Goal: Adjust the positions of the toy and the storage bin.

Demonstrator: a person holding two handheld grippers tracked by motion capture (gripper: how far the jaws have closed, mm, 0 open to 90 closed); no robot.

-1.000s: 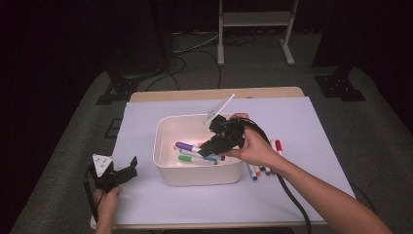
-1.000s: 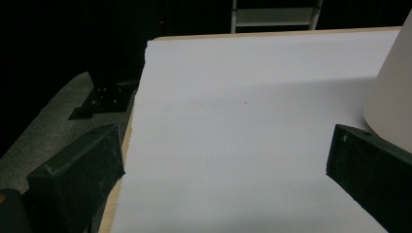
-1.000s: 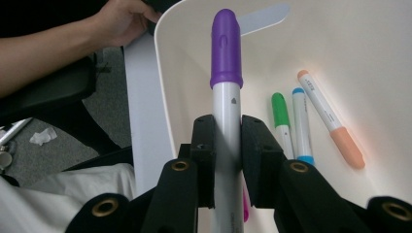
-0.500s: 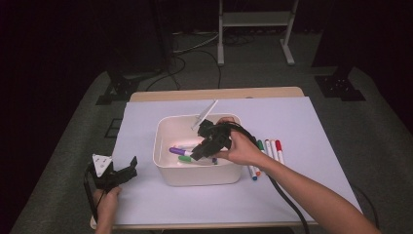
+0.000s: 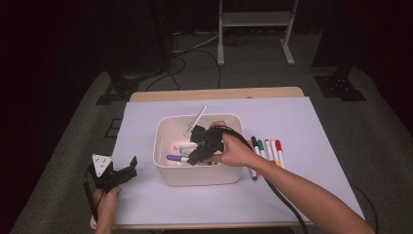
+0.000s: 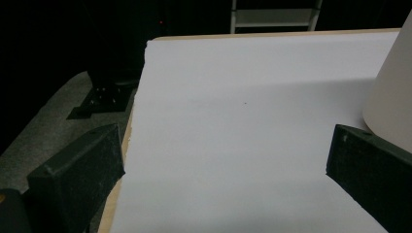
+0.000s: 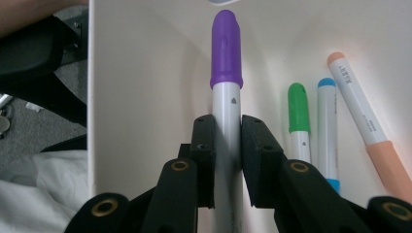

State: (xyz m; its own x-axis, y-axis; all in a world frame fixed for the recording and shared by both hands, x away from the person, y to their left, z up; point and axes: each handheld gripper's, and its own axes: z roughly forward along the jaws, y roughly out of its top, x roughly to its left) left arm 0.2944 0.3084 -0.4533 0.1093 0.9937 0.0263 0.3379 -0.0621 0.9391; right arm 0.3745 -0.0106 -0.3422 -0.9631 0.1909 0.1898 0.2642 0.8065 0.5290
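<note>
The right tool [image 7: 227, 145] is clenched on a purple-capped marker [image 7: 226, 63], its two black jaws pressing the white barrel from either side just below the cap. In the high view this tool [image 5: 195, 158] reaches down into the white tub [image 5: 163, 146] near the middle of the worktop [image 5: 316, 126], with the purple marker [image 5: 174, 158] low inside the tub, close to its left wall. In the right gripper view three more markers lie on the tub floor beside the held one: a green-capped one [image 7: 299, 111], a blue-capped one [image 7: 328, 131] and an orange-capped one [image 7: 362, 121]. A row of markers [image 5: 265, 151] lies on the white sheet just right of the tub. The left tool [image 5: 119, 173] sits near the front left corner of the worktop, well apart from the tub, jaws spread wide with nothing between them, and the tub wall [image 6: 393, 87] shows at the right edge of its own view.
</note>
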